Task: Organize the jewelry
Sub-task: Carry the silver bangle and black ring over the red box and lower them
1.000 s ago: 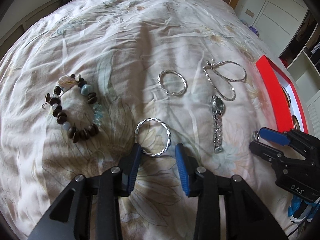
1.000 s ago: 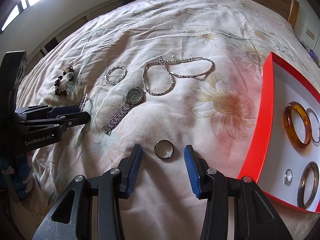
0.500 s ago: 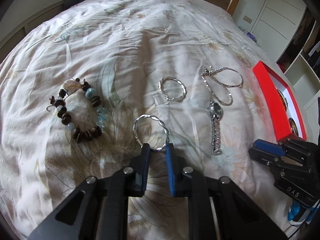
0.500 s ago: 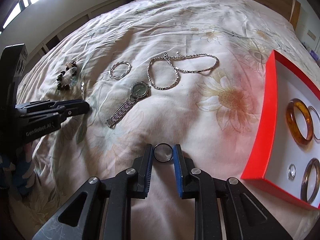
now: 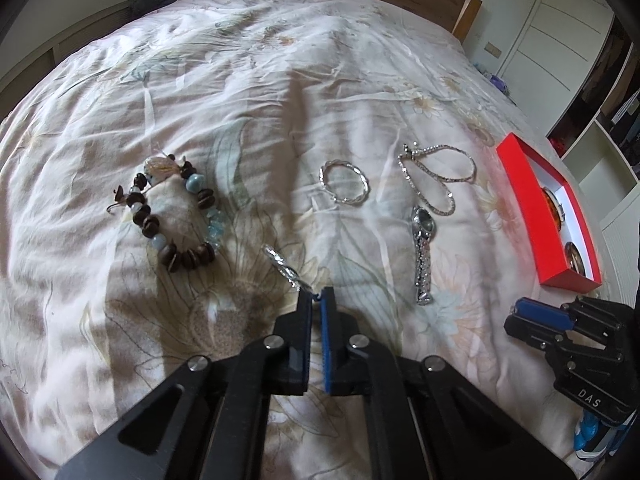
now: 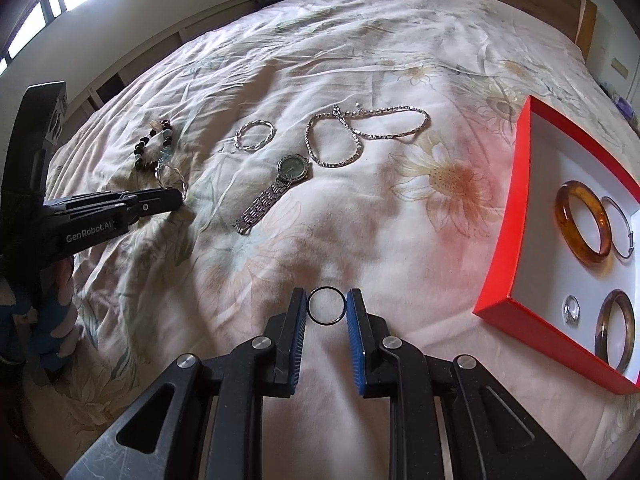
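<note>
A: Start big: the bed [image 6: 360, 60], floral cover, jewelry spread across its middle. At its right edge sits the red box [image 6: 504, 216], holding an amber bangle [image 6: 584, 222], a thin silver bangle [image 6: 618, 228], a brown bangle [image 6: 616, 330] and a small ring [image 6: 571, 310].

B: Any writing?

A: "GenRobot.AI" on the left gripper's side in the right wrist view, "DAS" on the right gripper's body in the left wrist view.

B: And the left gripper [image 5: 316, 296]?

A: Jaws pinched together on the rim of a twisted silver hoop [image 5: 285, 267]. The hoop stands on edge, its long axis running up and left from the fingertips toward the beaded bracelet [image 5: 172, 216].

B: The right gripper [image 6: 326, 306]?

A: Narrow jaws clamping a thin black ring [image 6: 326, 306] by its sides, its opening facing the camera, near the box's near left corner.

B: The rest?

A: Mid-bed: a silver chain necklace [image 6: 368, 132] looped, a green-faced watch [image 6: 280, 184] lying diagonally with its band toward the near edge, and a second twisted hoop [image 6: 255, 135] lying flat.
</note>
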{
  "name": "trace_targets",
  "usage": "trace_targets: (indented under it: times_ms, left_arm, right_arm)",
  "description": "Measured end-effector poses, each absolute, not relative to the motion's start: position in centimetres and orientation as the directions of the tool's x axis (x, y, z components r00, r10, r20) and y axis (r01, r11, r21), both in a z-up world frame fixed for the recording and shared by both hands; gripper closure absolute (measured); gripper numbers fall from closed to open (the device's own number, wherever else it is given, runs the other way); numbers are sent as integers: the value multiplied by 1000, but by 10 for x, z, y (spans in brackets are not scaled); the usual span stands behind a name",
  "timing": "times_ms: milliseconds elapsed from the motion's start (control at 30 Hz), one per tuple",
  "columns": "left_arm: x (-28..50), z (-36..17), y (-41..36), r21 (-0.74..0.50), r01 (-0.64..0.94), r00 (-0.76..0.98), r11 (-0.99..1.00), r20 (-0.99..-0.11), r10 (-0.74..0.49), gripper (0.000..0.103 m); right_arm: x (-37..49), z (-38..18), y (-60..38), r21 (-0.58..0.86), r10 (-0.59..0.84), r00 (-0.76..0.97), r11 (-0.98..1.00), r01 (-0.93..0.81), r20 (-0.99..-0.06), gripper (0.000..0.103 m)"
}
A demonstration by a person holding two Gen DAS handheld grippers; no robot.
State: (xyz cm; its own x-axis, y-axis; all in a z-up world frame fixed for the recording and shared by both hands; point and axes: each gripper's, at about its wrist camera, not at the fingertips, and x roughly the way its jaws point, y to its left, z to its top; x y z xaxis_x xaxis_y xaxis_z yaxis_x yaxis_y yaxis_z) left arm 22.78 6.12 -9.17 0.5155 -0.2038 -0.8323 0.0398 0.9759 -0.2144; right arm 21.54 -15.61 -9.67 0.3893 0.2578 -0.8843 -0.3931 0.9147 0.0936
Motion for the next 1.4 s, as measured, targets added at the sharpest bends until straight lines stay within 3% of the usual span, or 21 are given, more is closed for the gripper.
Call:
trace_targets:
  times_ms: [633,1067,1400]
  left_arm:
    - [219,-36,33,-270,139,596,953,-746,-298,100]
    - [251,-6,-104,-294,390,527,873,-706,-473,100]
    - [303,-28,-222,-318,518,406,794,-725,-556,100]
  right_arm:
    - [206,-48,-189,79,251,500,937,-340,-829,83]
    - [237,-30,-303,36,123,591,987,-157,-798,83]
    - [307,-51,-380,37,64,578,998,-59,-814,83]
